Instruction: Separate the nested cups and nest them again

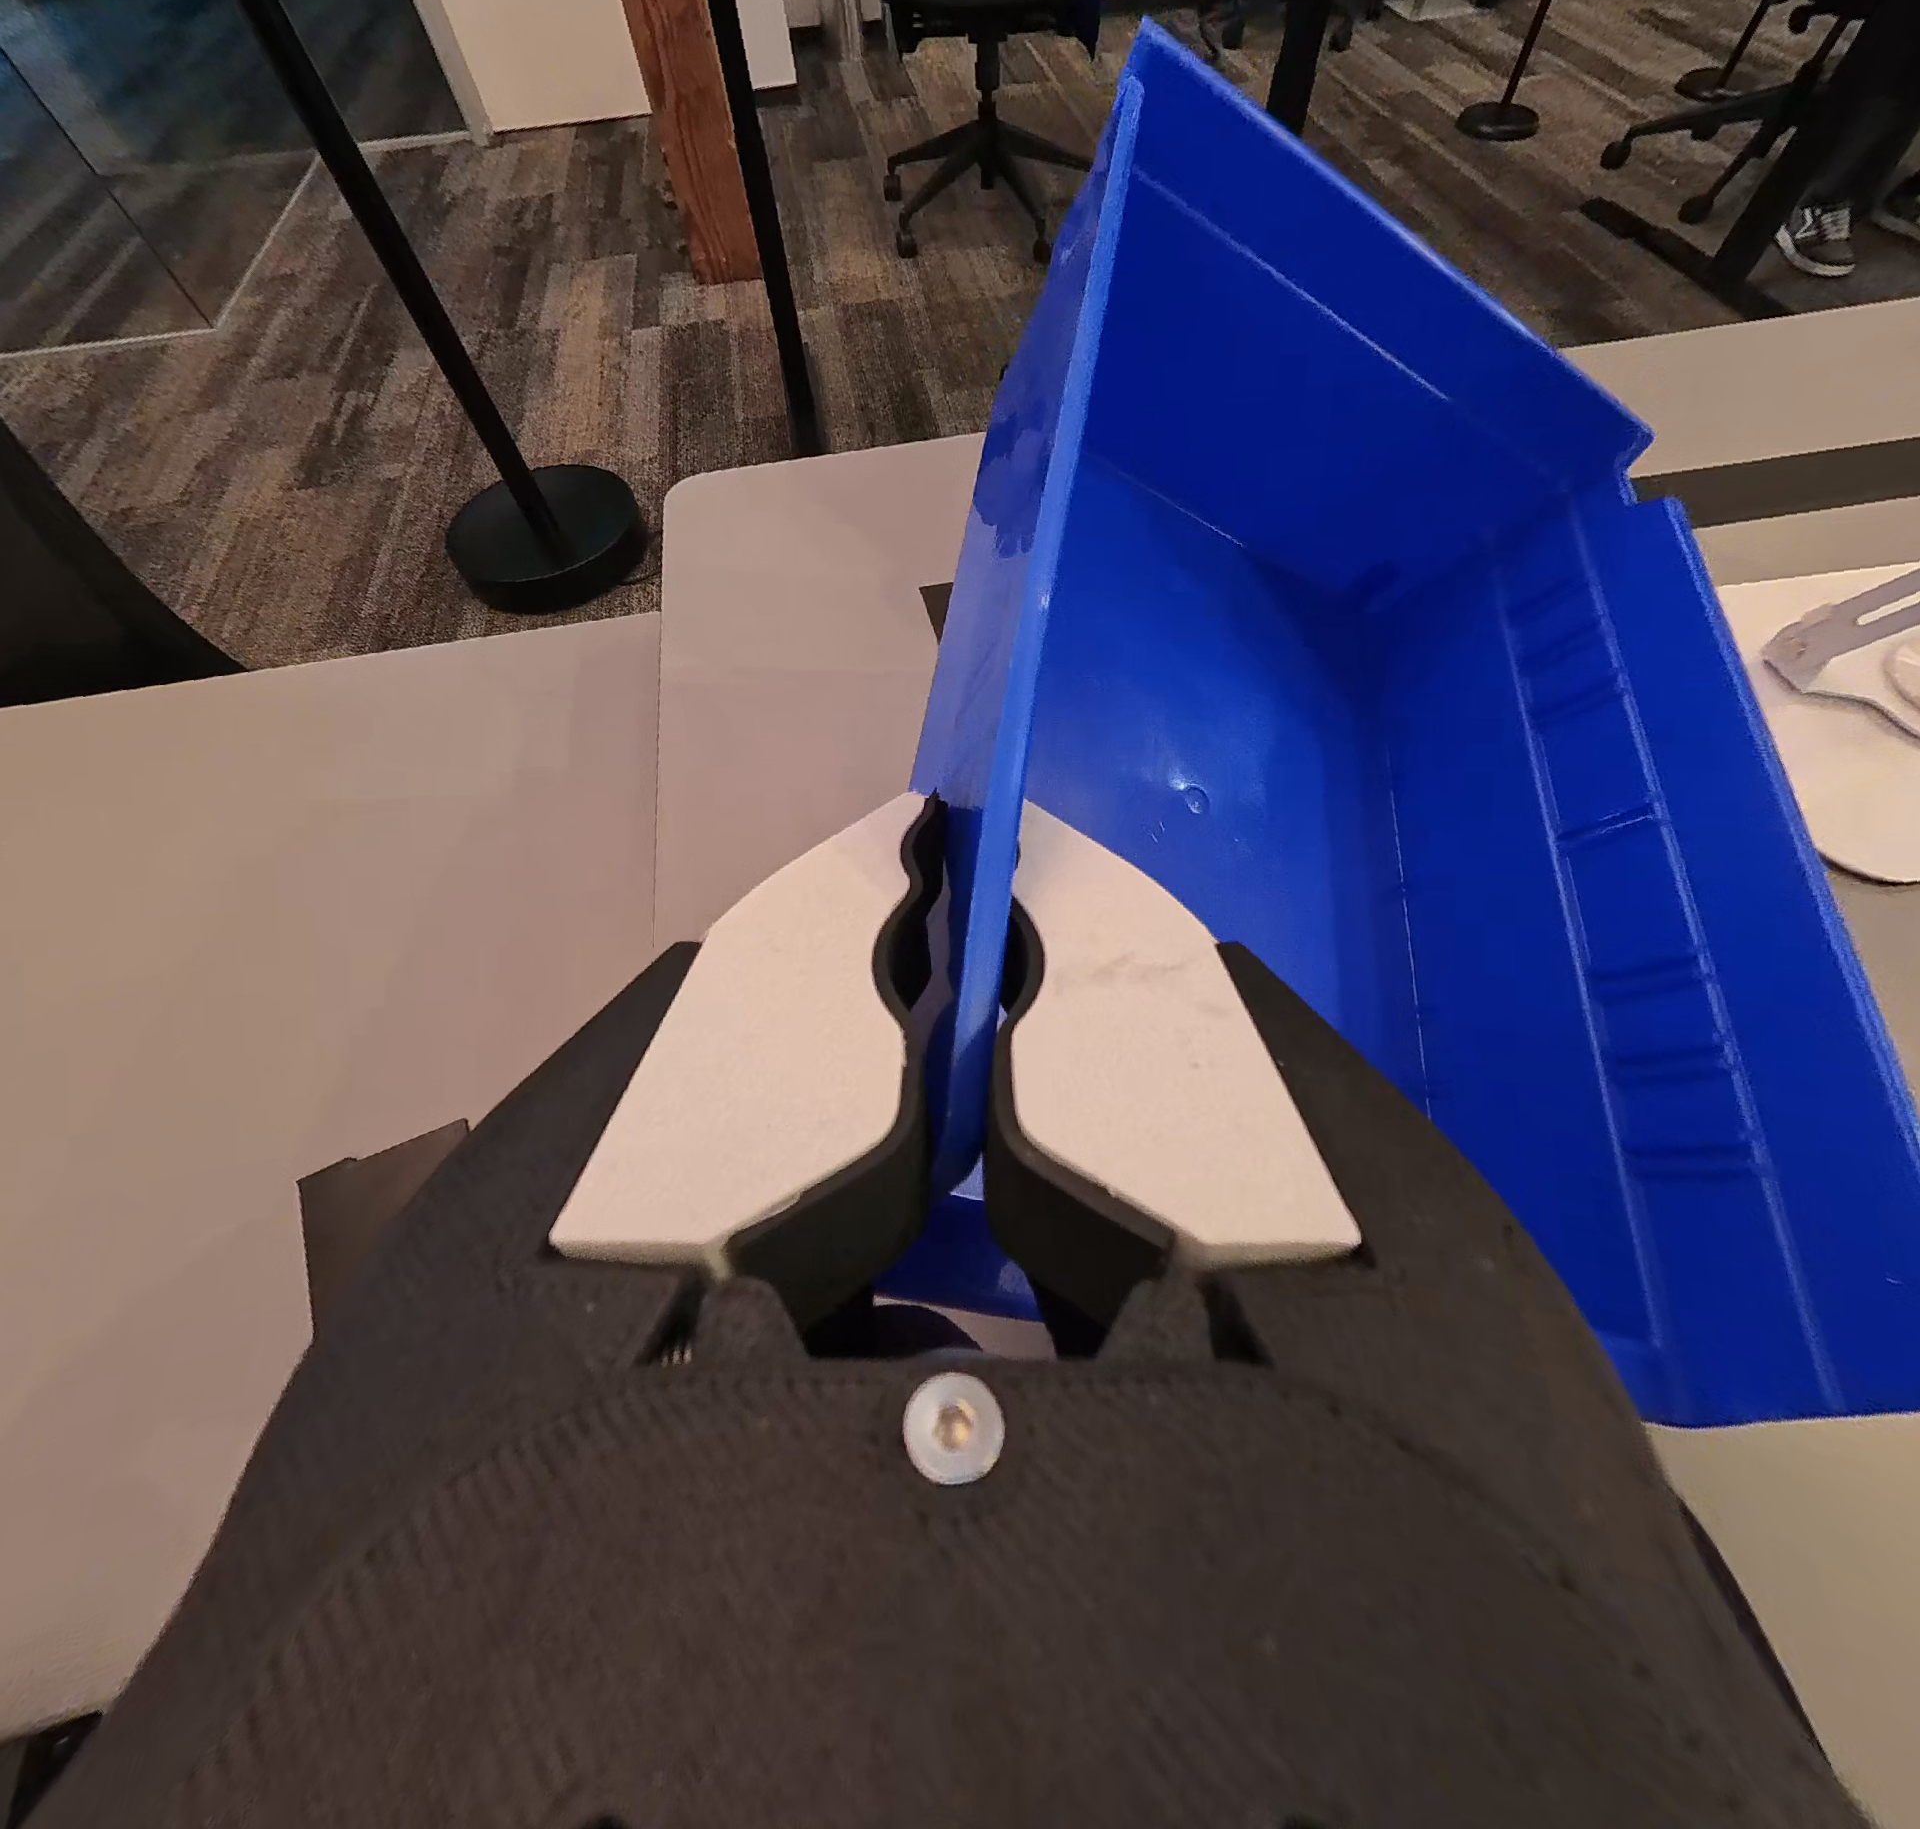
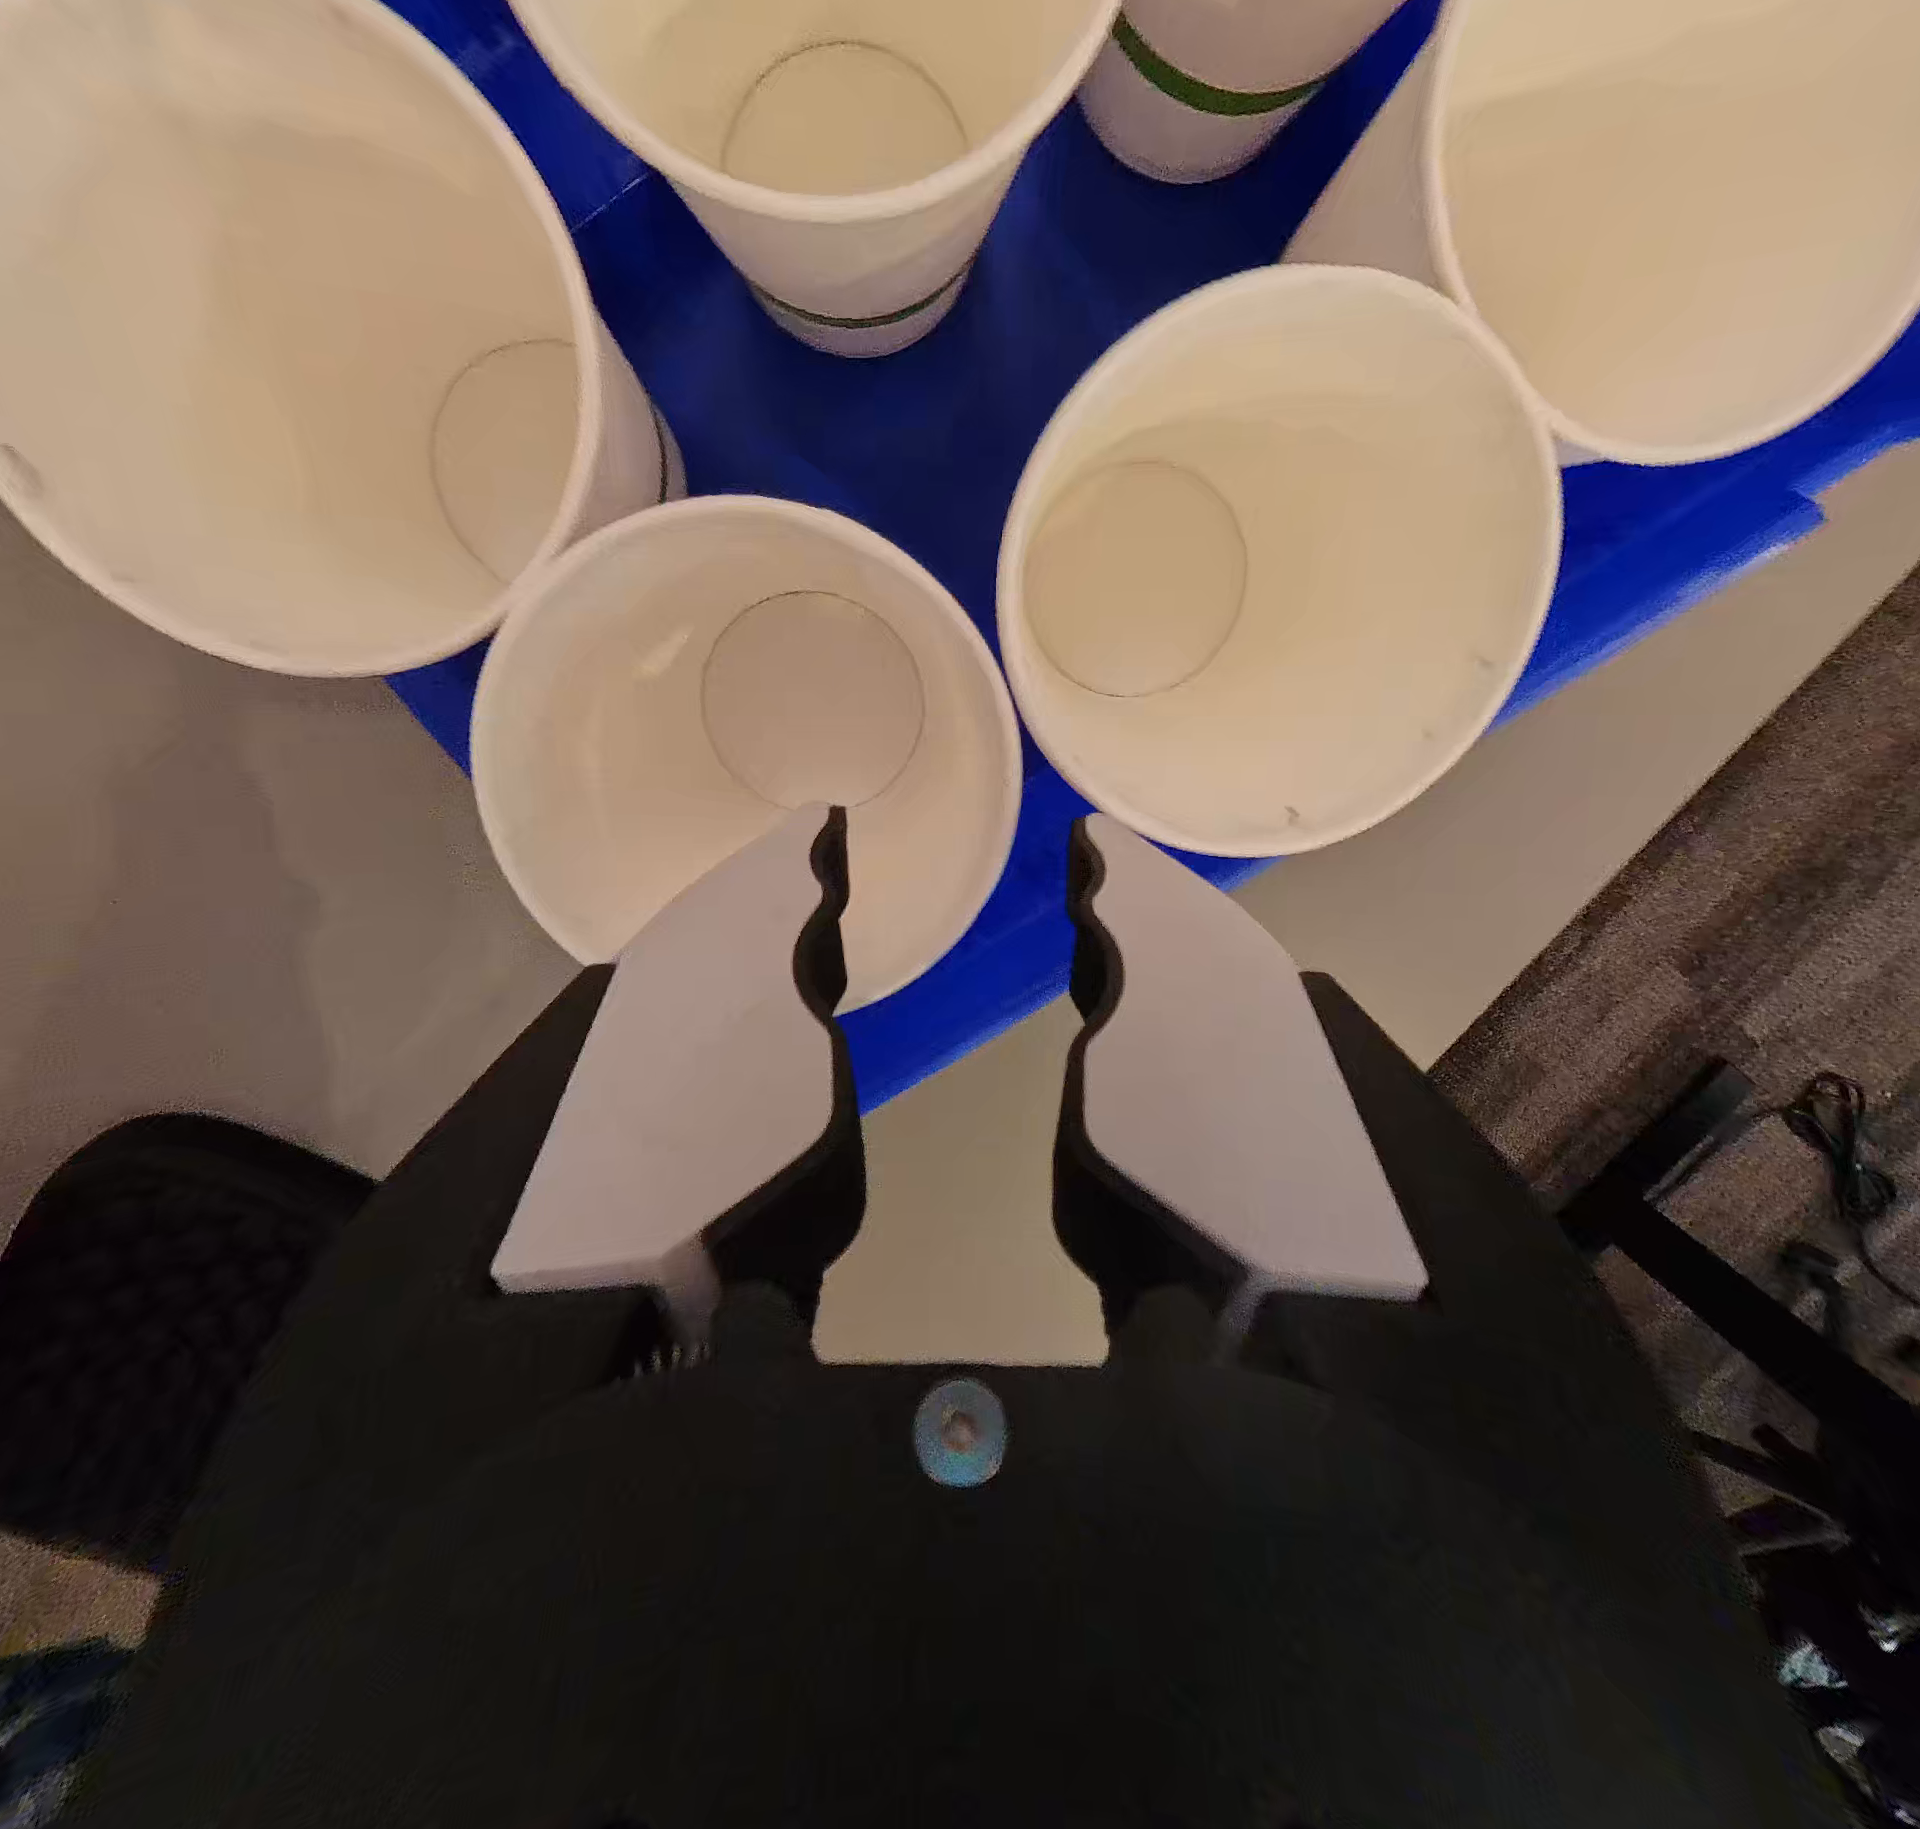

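Observation:
My left gripper [image 1: 971, 823] is shut on the side wall of a blue plastic bin [image 1: 1299, 740], which is tilted up over the table; the bin looks empty inside. In the right wrist view several white paper cups stand upright on a blue flat surface [image 2: 904, 429]. My right gripper [image 2: 961, 823] is open above the nearest cup [image 2: 665, 740]. Its left finger [image 2: 727, 948] hangs over that cup's inside and its right finger [image 2: 1174, 948] is outside the rim, neither pressing on it. A second cup [image 2: 1278, 574] stands just right of it.
Bigger-looking cups stand at the left [image 2: 260, 325], top [image 2: 831, 44] and right [image 2: 1683, 169]. The grey table [image 1: 312, 896] ends near a black post base [image 1: 545, 532] and an office chair [image 1: 977, 13]. Carpet with cables [image 2: 1766, 948] lies off the table's right edge. The grippers' ends are close to 90 cm from one another.

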A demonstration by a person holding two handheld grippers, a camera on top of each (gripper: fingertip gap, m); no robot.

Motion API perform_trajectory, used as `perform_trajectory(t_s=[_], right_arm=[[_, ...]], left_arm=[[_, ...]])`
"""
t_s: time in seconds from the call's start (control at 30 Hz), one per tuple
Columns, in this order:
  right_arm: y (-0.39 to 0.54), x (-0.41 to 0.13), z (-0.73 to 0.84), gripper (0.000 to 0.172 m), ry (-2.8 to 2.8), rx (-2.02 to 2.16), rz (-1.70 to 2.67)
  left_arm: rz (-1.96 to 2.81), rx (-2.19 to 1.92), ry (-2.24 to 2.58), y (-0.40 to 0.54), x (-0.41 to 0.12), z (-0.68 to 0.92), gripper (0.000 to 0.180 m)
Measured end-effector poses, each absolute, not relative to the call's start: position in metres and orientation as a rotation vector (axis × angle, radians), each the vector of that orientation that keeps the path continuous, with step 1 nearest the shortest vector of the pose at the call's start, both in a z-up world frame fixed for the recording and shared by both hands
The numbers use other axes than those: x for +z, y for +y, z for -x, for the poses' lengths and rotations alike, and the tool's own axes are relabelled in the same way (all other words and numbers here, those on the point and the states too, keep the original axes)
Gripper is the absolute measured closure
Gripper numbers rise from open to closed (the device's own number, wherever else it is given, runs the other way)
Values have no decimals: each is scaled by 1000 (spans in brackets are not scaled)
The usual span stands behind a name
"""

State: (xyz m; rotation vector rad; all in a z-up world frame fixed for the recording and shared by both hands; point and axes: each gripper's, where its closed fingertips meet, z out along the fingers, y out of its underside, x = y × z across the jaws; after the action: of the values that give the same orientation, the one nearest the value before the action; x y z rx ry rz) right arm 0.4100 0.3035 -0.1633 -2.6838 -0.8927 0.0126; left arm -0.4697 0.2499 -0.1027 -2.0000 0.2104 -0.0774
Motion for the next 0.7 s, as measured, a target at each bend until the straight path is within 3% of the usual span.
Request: perform_trajectory(t_s=[0.17, 0.33, 0.4, 0.43, 0.7], right_arm=[[281, -144, -429, 130, -632, -94, 2547], [235, -187, -421, 133, -523, -10, 2578], [235, -203, -414, 140, -491, 28, 2574], [237, -206, -415, 153, -465, 6, 2565], [217, -206, -415, 163, -370, -36, 2543]], left_arm=[[1997, -74, 195, 247, -105, 476, 174], [1975, -95, 176, 244, -107, 481, 174], [1969, -107, 171, 244, -108, 482, 174], [1966, -111, 169, 244, -108, 483, 174], [1935, -118, 162, 220, -100, 502, 174]])
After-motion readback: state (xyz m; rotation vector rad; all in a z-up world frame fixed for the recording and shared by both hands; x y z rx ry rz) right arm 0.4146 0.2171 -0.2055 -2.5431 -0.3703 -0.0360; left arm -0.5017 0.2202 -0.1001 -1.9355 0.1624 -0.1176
